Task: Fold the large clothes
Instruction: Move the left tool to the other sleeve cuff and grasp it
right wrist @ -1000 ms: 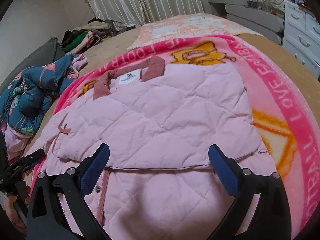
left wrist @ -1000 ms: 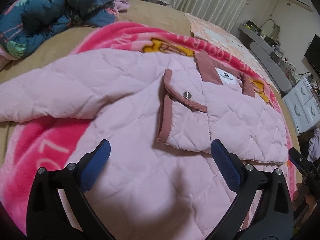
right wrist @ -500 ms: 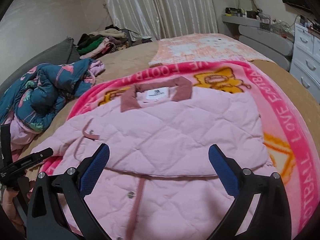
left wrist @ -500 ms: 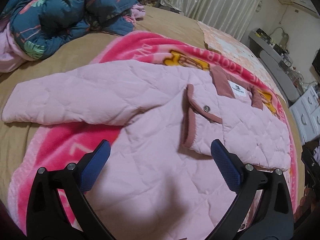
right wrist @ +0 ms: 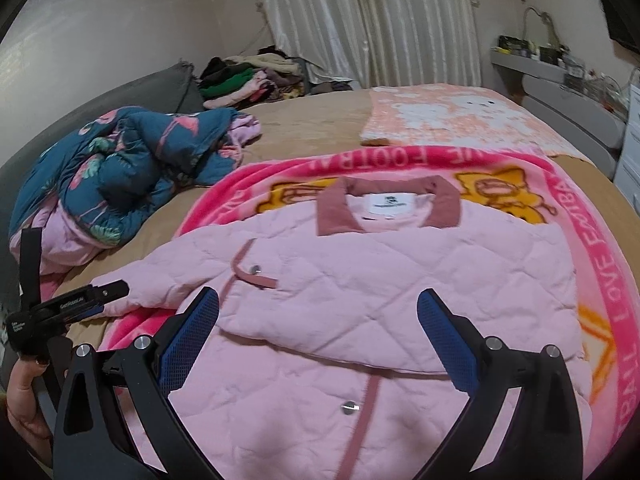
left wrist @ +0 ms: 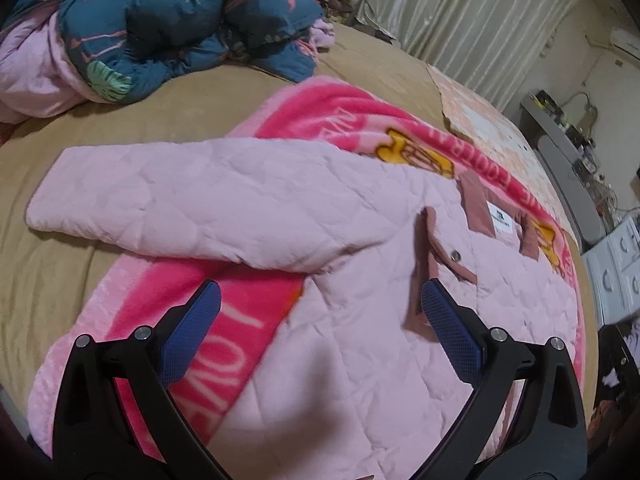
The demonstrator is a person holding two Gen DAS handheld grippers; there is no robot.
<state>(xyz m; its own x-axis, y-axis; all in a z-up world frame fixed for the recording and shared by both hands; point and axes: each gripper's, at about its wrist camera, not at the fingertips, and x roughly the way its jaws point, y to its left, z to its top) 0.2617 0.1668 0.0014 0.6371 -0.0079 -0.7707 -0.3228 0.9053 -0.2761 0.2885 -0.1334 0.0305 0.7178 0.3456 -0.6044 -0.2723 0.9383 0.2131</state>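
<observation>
Pink quilted jacket (right wrist: 380,280) lies on a bright pink blanket (left wrist: 224,344) on the bed (left wrist: 160,108), one side folded across the front, one sleeve (left wrist: 192,200) stretched out flat. The left claw (left wrist: 320,320) and right claw (right wrist: 318,328) both hover above it, jaws wide apart, gripping nothing.

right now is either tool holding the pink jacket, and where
Nothing is held. The left tool and right tool are both open above the pink jacket, gripping no part of it.
</observation>
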